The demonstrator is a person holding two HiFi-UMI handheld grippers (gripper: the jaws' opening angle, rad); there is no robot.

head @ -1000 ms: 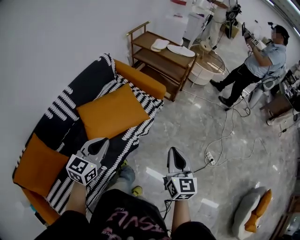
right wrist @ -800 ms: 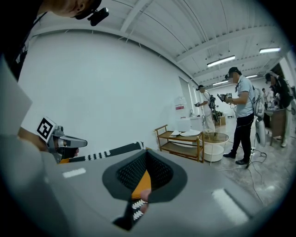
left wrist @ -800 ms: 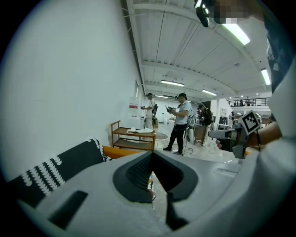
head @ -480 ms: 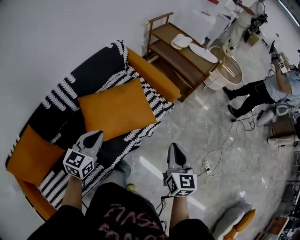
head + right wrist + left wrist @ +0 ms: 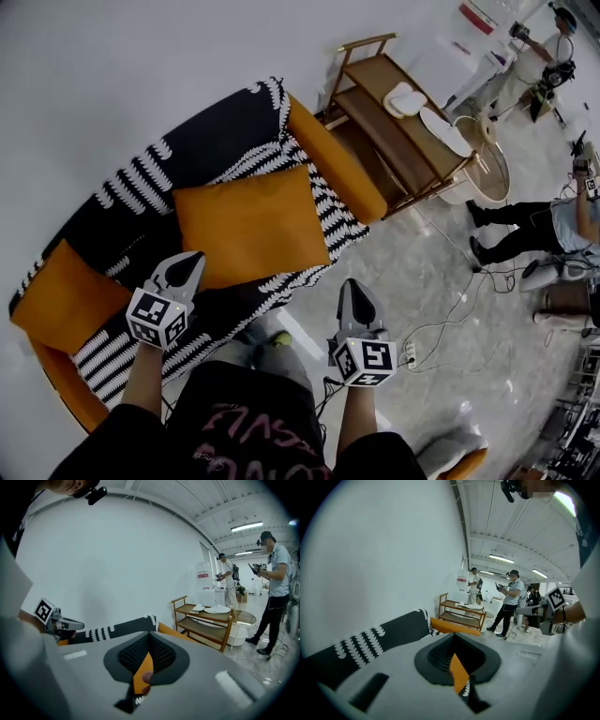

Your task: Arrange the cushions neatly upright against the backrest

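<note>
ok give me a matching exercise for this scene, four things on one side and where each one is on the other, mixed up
Things:
1. larger orange cushion
2. smaller orange cushion
3. white plate
4. power strip

Places:
A. on the floor, close to the right gripper
B. top of the wooden shelf
C. middle of the sofa
D. the sofa's end, at the head view's left edge

Pairs: 1-C, 2-D, 3-B, 4-A
</note>
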